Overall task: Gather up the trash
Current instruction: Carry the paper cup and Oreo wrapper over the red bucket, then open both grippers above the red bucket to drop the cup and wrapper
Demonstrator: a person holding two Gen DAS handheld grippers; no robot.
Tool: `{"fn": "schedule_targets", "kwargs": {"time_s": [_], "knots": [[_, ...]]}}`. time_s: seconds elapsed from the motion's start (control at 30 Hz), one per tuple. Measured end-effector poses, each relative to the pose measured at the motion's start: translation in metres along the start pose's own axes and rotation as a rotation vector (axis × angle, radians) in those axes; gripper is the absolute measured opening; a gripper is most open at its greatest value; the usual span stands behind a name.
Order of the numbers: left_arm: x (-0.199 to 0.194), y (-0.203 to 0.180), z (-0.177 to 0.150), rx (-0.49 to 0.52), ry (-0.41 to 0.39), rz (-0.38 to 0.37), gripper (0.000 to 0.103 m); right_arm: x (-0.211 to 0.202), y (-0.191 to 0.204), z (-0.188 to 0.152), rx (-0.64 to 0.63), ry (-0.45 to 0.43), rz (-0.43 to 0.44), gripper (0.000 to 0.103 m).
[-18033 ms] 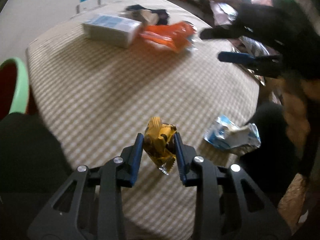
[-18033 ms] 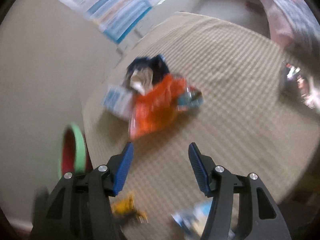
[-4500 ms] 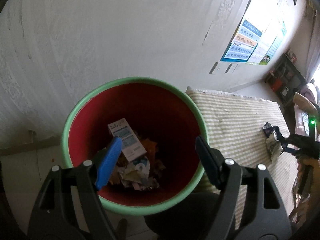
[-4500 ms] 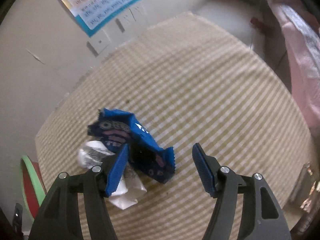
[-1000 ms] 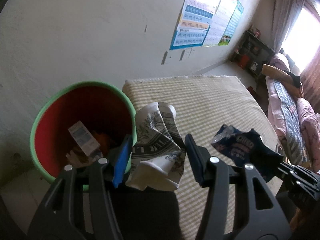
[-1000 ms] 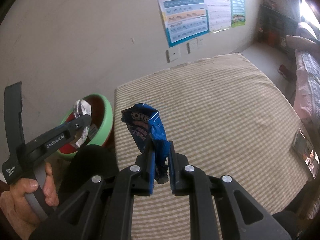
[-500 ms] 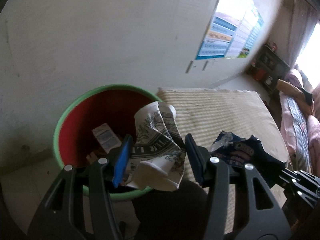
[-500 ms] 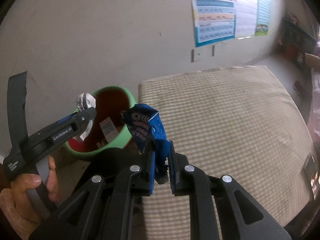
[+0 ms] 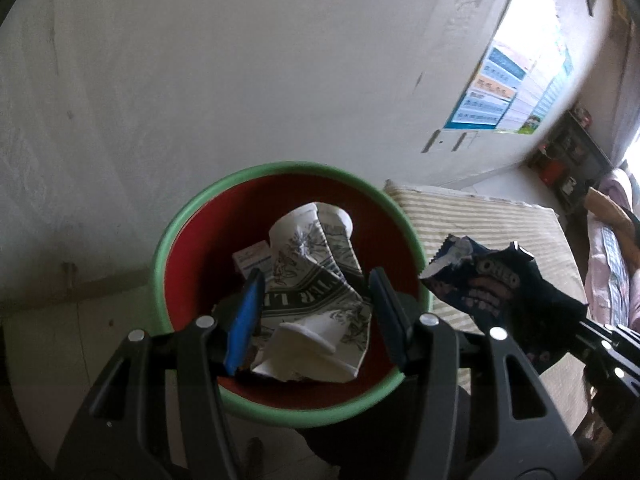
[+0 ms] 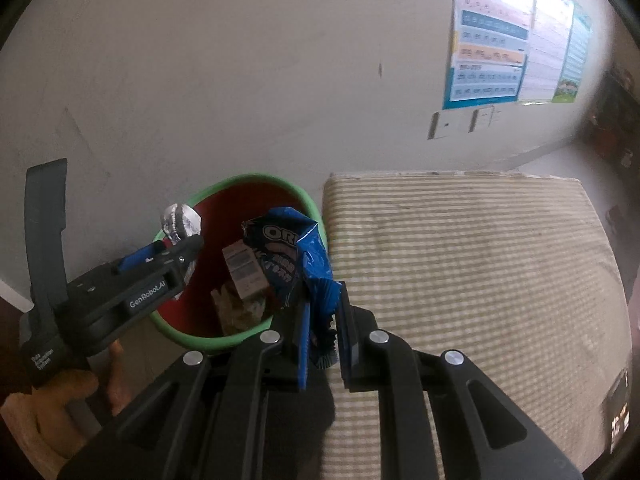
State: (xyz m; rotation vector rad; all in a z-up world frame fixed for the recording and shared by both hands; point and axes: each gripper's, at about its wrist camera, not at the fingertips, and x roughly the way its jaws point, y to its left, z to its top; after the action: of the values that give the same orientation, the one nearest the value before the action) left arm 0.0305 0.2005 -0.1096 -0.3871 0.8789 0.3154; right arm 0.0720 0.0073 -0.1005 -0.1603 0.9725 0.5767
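Trash is divided between your two tools and the bin [image 9: 168, 240], a red bucket with a green rim that stands on the floor against the pale wall, touching or just beside the near end of the table with the striped cloth [image 10: 480, 264]. Your left gripper [image 9: 316, 316] hangs above the bin mouth, its blue pads set partway apart and clamped on a crumpled paper cup [image 9: 312, 280] printed in black; the cup stands upright between the pads, its crushed white end hanging below them. Your right gripper [image 10: 322, 340] has its jaws drawn close together on the lower edge of a blue Oreo wrapper [image 10: 288, 252], which rises above the fingers and, in the right wrist view, overlaps the bin's rim on the table side. In the left wrist view that wrapper [image 9: 492, 284] sits to the right of the bin, over the edge of the table. Inside the bin lie a small printed carton [image 10: 244, 268] and other crumpled scraps beneath it, too dim to identify. Your left hand [image 10: 52, 412] is seen gripping the handle of the left tool at the lower left of the right wrist view. A poster [image 10: 508, 36] and wall sockets [image 10: 464, 122] are fixed on the wall beyond the table.
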Motion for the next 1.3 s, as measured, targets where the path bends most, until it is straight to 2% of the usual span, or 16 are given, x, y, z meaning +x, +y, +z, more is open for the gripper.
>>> {"fn": "schedule_targets", "kwargs": {"time_s": [0.57,0.63,0.67,0.7,0.73,0.77,0.83,0.97,1.07,1.13,1.2,1.3], "knots": [[0.023,0.014,0.006,-0.047,0.04,0.035,0.053,0.038,0.042,0.02,-0.135,0.055,-0.03,0.013],[0.026,0.017,0.008,-0.063,0.047,0.047,0.057,0.04,0.043,0.022,-0.139,0.053,-0.019,0.014],[0.026,0.019,0.007,-0.072,0.046,0.051,0.066,0.04,0.044,0.022,-0.139,0.047,-0.009,0.016],[0.026,0.021,0.008,-0.087,0.041,0.056,0.073,0.039,0.043,0.024,-0.138,0.039,-0.005,0.024],[0.025,0.023,0.008,-0.094,0.038,0.059,0.075,0.037,0.044,0.024,-0.138,0.029,-0.004,0.033],[0.024,0.026,0.007,-0.104,0.034,0.063,0.078,0.035,0.044,0.024,-0.137,0.013,0.0,0.037],[0.023,0.028,0.008,-0.115,0.036,0.069,0.079,0.029,0.043,0.024,-0.133,-0.015,0.011,0.044],[0.015,0.024,0.008,-0.108,0.017,0.073,0.08,0.014,0.031,0.022,-0.105,-0.053,0.016,0.048],[-0.002,-0.003,0.009,-0.008,-0.055,0.054,0.08,-0.012,0.007,0.01,-0.046,-0.118,-0.015,0.053],[-0.017,-0.036,0.01,0.098,-0.109,0.016,0.082,-0.03,-0.01,-0.001,-0.003,-0.154,-0.038,0.064],[-0.03,-0.063,0.008,0.162,-0.153,-0.025,0.092,-0.052,-0.032,-0.016,0.04,-0.2,-0.07,0.073],[-0.053,-0.108,0.004,0.233,-0.221,-0.114,0.098,-0.082,-0.064,-0.041,0.11,-0.257,-0.137,0.086]]}}
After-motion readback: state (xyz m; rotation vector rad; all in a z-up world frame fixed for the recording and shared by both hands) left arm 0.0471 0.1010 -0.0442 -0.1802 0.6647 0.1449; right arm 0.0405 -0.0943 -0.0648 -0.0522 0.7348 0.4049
